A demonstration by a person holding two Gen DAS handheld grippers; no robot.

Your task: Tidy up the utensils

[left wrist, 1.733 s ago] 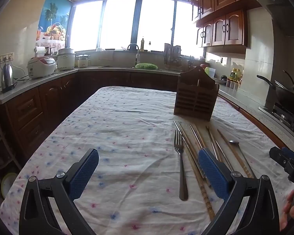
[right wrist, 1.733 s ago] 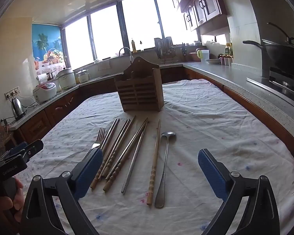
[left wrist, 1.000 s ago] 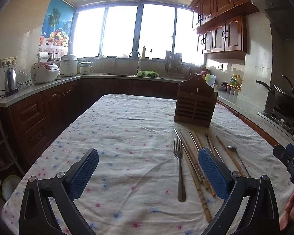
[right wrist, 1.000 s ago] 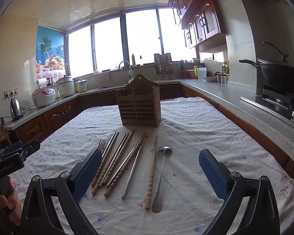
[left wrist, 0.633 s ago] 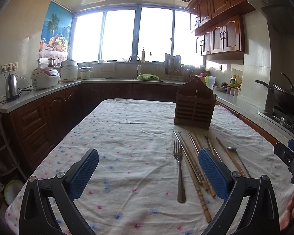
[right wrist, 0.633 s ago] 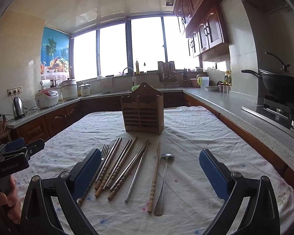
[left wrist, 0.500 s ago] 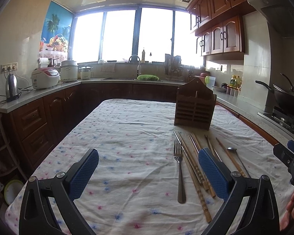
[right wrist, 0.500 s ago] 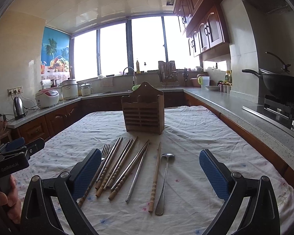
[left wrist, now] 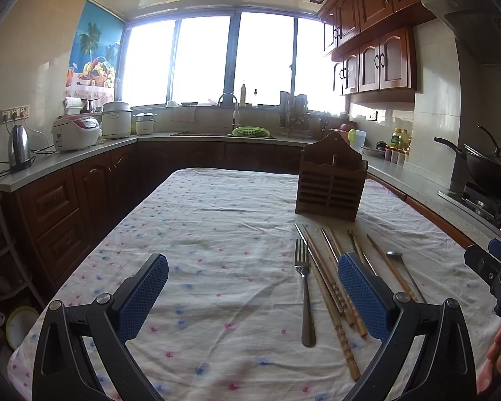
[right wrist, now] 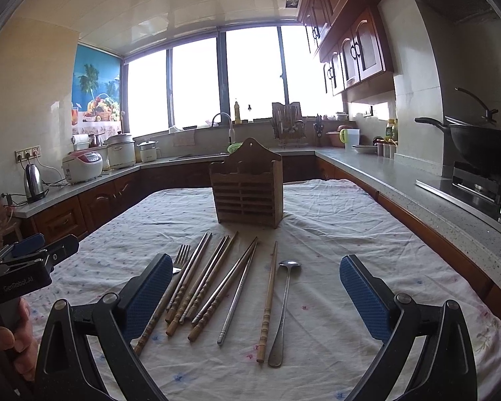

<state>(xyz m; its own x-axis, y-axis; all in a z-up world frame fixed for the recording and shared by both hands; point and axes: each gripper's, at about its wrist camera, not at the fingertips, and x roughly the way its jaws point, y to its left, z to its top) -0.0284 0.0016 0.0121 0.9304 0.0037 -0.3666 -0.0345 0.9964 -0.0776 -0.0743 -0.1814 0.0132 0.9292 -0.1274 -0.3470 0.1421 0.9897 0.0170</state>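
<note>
Table (right wrist: 367, 234) under flowered cloth.
Wooden utensil holder (right wrist: 247, 190) upright toward far edge, right of centre.
Left gripper (left wrist: 252, 292) above near edge, spread wide, empty.
Right gripper (right wrist: 254, 287) likewise (wide, empty), over utensil row.
Chopsticks (right wrist: 203, 280), fork (left wrist: 304, 295), spoon (right wrist: 283, 307) flat between holder and near edge.

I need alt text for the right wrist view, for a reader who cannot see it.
An open right hand-held gripper with blue pads hovers over a metal fork, wooden and metal chopsticks and a metal spoon in a row on a floral tablecloth, before a brown slatted wooden utensil holder.
</note>
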